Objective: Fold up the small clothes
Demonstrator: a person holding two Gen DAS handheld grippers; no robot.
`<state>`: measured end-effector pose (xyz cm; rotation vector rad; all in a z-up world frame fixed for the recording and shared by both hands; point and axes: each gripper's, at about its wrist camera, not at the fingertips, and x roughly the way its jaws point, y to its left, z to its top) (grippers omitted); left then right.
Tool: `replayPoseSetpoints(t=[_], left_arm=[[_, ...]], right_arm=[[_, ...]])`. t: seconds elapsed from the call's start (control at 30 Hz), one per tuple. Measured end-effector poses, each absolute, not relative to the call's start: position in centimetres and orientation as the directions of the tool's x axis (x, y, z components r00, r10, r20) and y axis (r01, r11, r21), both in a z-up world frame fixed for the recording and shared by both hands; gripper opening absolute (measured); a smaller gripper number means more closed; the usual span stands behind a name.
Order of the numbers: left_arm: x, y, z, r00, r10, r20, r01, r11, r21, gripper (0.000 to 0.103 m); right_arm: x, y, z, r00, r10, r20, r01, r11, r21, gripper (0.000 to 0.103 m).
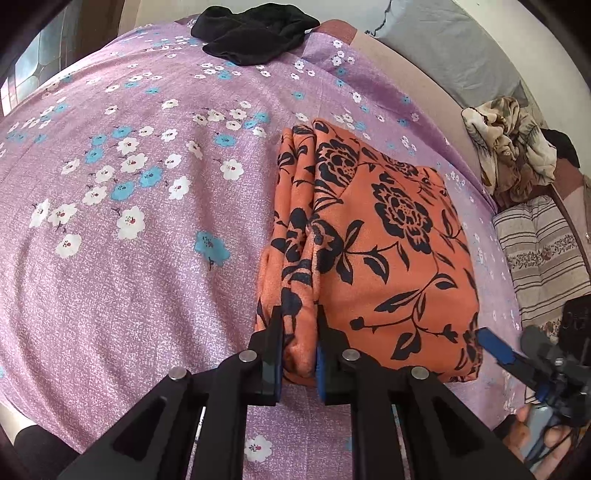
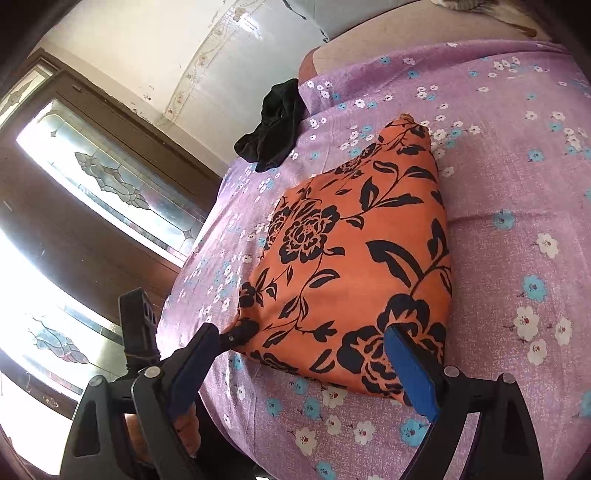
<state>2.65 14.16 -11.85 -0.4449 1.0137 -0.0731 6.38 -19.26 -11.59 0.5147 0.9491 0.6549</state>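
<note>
A folded orange garment with a black flower print [image 1: 391,236] lies on the purple flowered bedsheet [image 1: 129,221]. My left gripper [image 1: 299,321] is shut on the garment's layered near-left edge, and the cloth bulges between its pads. In the right wrist view the same garment [image 2: 351,258] fills the middle. My right gripper [image 2: 303,341] stands open at the garment's near edge, its blue pad [image 2: 410,365] lying over the near right part. The left gripper's finger [image 2: 238,332] shows at the garment's near left corner.
A crumpled black garment [image 1: 255,33] lies at the far edge of the bed. A heap of beige clothes [image 1: 513,147] and a striped cushion [image 1: 539,258] sit beyond the bed's right side. A grey pillow [image 1: 454,48] lies far right, and patterned glass panels [image 2: 110,184] stand left.
</note>
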Motion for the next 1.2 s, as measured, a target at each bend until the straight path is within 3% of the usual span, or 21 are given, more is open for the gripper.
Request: replayPoseSetpoints(t=[0.07,0.1,0.17,0.27,0.57,0.63,0.67,0.83,0.9,0.97,1.03,1.2], left_arm=[[2.8,14.6,-9.9,0.561,-0.277,-0.780,-0.127,0.903,-0.412,0.024],[3.1,14.7,-8.7,0.584,-0.281,-0.762,-0.110,0.902,-0.417,0.040],[4.3,15.1,-6.8,0.631,-0.307,-0.713,-0.065,0.894,-0.443,0.063],[8.5,14.7,-6.1,0.629,-0.304,-0.716,-0.024,0.912,-0.409,0.064],[16.6,13.4,-10.8,0.501,-0.294,-0.814,-0.062,0.926,-0.372,0.062],[16.6,13.6,-11.4,0.493,-0.302,-0.816,-0.061,0.923,-0.379,0.033],[16.5,13.8,-11.4,0.493,-0.302,-0.816,-0.062,0.923,-0.379,0.011],[14.3,14.1,-8.5,0.585,-0.250,-0.771,-0.060,0.935,-0.349,0.009],[14.7,14.6,-10.3,0.549,-0.231,-0.803,-0.075,0.943,-0.323,0.009],[15.6,16.0,-13.0,0.487,-0.289,-0.824,-0.113,0.915,-0.388,0.011],[15.9,16.9,-13.2,0.486,-0.330,-0.809,-0.121,0.892,-0.437,0.011],[15.5,16.6,-12.9,0.496,-0.311,-0.810,-0.085,0.912,-0.402,0.015]], right_arm=[[7.4,-18.9,-12.9,0.389,0.705,-0.593,-0.250,0.701,0.668,0.092],[7.6,-18.9,-13.4,0.383,0.709,-0.592,-0.237,0.695,0.678,0.093],[7.6,-19.1,-13.7,0.388,0.715,-0.581,-0.236,0.687,0.688,0.093],[7.3,-19.1,-13.8,0.394,0.717,-0.575,-0.240,0.684,0.689,0.093],[7.2,-19.3,-14.0,0.400,0.720,-0.568,-0.242,0.680,0.692,0.092],[7.2,-19.2,-14.1,0.398,0.719,-0.570,-0.244,0.682,0.689,0.092],[7.2,-19.1,-14.1,0.398,0.719,-0.570,-0.245,0.682,0.689,0.092],[7.3,-19.1,-14.0,0.393,0.721,-0.571,-0.248,0.681,0.689,0.092],[7.2,-19.2,-13.7,0.388,0.725,-0.569,-0.245,0.676,0.695,0.092],[7.2,-19.2,-13.3,0.383,0.732,-0.563,-0.250,0.669,0.700,0.092],[7.4,-18.9,-12.5,0.371,0.735,-0.568,-0.264,0.670,0.694,0.092],[8.9,-18.7,-10.0,0.394,0.756,-0.523,-0.310,0.645,0.699,0.092]])
